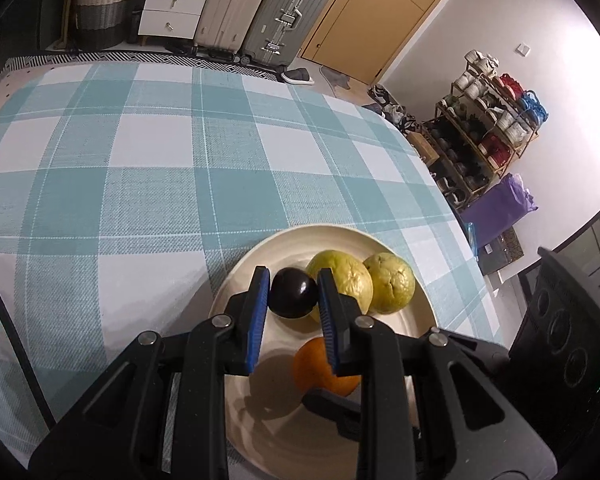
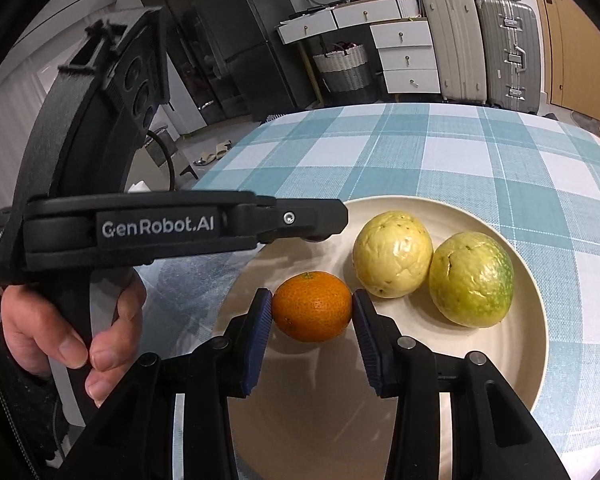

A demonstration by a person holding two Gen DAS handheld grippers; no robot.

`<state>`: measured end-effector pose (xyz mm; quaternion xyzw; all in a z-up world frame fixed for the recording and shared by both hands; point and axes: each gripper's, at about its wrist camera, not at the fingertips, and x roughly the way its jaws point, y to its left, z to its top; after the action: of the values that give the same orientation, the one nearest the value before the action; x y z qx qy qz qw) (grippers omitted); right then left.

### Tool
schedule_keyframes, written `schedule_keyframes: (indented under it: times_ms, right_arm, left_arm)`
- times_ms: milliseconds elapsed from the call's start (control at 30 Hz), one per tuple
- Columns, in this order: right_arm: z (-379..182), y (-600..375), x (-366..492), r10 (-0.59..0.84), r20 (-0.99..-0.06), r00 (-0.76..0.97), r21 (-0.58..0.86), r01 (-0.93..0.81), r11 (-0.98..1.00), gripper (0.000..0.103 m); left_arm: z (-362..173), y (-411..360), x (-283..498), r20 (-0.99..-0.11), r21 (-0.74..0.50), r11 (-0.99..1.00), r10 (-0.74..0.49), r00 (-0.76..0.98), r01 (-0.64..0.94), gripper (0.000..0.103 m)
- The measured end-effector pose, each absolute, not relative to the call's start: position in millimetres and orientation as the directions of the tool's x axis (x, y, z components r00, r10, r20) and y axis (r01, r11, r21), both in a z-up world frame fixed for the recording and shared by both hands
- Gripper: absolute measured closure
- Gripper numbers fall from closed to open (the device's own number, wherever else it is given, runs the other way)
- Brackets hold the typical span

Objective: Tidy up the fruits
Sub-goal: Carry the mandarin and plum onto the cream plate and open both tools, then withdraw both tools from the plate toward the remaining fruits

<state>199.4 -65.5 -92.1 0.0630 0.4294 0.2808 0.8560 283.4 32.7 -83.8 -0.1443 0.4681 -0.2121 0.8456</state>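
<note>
Right gripper (image 2: 313, 308) pads are closed against a firm, light orange (image 2: 312, 306) at its widest part on the plate (image 2: 536, 344). A smooth, slippery dark plum (image 1: 293, 293) is held above it by the left gripper (image 1: 293, 294).

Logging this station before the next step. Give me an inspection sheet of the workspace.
Surface: table under a teal and white checked cloth.
Job's things: round cream ceramic plate holding two yellow-green wrinkled fruits, a small orange mandarin and a dark purple round fruit.
Clutter: nothing seen on the cloth beyond the plate.
Grippers: left gripper brackets the dark purple fruit, pads at its sides; right gripper has both pads against the mandarin over the plate.
Cables: a dark cable beside the table.
Surroundings: two suitcases, white drawer unit, woven basket, wooden door, shoe rack.
</note>
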Motion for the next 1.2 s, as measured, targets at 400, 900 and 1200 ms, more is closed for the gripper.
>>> schedule_keyframes:
  times_ms: [400, 900, 1200]
  right_arm:
    - [-76, -68, 184, 0.554, -0.648, 0.524, 0.342, -0.45, 0.825, 0.04]
    - [-60, -114, 140, 0.497, -0.633, 0.594, 0.33, -0.374, 0.867, 0.036]
    - [-48, -125, 111, 0.465, -0.627, 0.625, 0.305, -0.353, 0.885, 0.031]
  left_arm:
    - [-78, 36, 280, -0.725, -0.473, 0.861, -0.5, 0.474, 0.184, 0.071]
    - [-44, 49, 207, -0.713, -0.422, 0.891, -0.442, 0.544, 0.17, 0.067]
    - [-30, 43, 149, -0.725, -0.338, 0.929, -0.36, 0.586, 0.152, 0.065]
